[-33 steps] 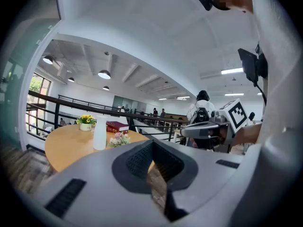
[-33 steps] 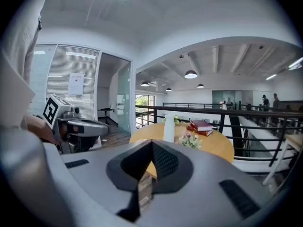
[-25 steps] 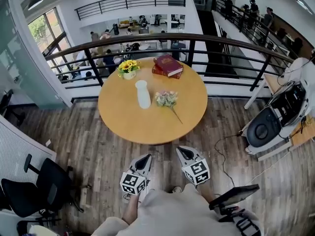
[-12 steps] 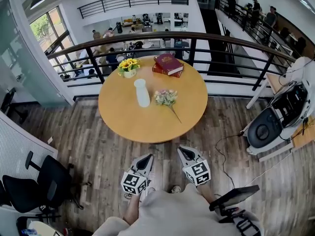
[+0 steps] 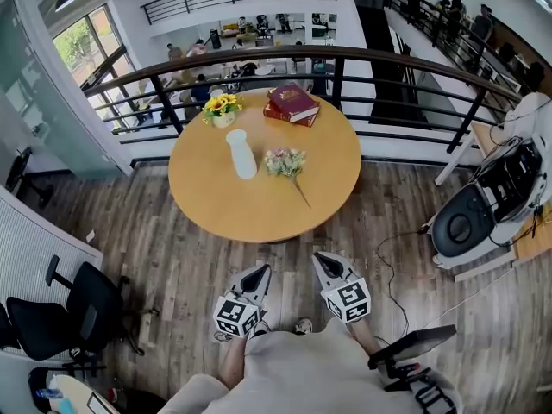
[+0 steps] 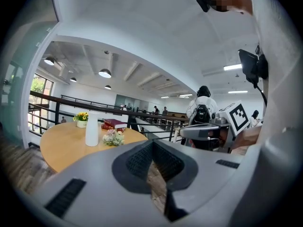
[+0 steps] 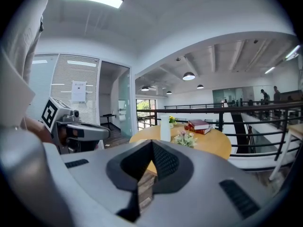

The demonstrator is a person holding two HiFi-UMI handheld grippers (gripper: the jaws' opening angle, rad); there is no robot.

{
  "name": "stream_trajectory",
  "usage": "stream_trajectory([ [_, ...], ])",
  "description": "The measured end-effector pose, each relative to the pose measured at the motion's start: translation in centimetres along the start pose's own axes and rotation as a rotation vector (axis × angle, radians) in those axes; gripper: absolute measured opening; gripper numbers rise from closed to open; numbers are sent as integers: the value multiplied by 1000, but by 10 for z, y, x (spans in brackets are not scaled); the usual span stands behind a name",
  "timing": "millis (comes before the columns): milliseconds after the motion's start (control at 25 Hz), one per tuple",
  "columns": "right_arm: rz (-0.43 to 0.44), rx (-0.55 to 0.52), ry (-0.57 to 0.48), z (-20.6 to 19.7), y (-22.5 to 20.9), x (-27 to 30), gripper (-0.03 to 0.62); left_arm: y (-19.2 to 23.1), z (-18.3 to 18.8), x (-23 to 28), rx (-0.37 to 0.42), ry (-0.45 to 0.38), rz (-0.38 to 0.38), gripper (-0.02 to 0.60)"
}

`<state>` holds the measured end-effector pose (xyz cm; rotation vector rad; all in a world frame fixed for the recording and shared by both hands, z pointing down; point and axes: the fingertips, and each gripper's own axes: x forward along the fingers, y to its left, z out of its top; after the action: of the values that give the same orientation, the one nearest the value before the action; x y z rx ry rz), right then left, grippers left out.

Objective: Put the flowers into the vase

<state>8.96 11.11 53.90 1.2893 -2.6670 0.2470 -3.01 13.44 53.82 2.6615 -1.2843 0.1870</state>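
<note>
A white vase stands upright on the round wooden table. Just right of it a small bunch of pale flowers lies flat, its stem pointing toward me. Both grippers hang over the floor on the near side of the table, well short of its edge. My left gripper and right gripper are side by side, both shut and empty. The left gripper view shows the vase and flowers far ahead. From the right gripper view the vase and flowers look equally distant.
A pot of yellow flowers and stacked red books sit at the table's far side, by a dark railing. A black office chair stands at the left. A grey machine with cables is at the right.
The person and both grippers have drifted a little across the wooden floor, and the table sits slightly higher and further left in the head view. Both grippers stay shut.
</note>
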Motion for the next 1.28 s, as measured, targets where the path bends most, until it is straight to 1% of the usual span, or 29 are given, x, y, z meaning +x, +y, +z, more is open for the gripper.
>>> stream_trajectory([
  [160, -3, 9, -16, -1, -8, -8, 8, -9, 1, 9, 9, 9, -8, 6],
  [360, 18, 11, 17, -10, -13, -9, 8, -16, 2, 18, 13, 6, -9, 6],
  [680, -2, 13, 23, -8, -30, 3, 8, -7, 2, 42, 4, 18, -33, 6],
  [880, -18, 15, 40, -7, -45, 23, 8, 12, 5, 67, -5, 22, -61, 6],
  [1040, -47, 12, 54, -1, -63, 48, 8, 32, 11, 95, -3, 19, -101, 6],
  [1160, -59, 2, 61, 11, -76, 78, 8, 59, 22, 114, 4, 12, -118, 6],
  [1280, -64, -10, 75, 28, -84, 116, 8, 96, 35, 130, -6, 5, -117, 6],
])
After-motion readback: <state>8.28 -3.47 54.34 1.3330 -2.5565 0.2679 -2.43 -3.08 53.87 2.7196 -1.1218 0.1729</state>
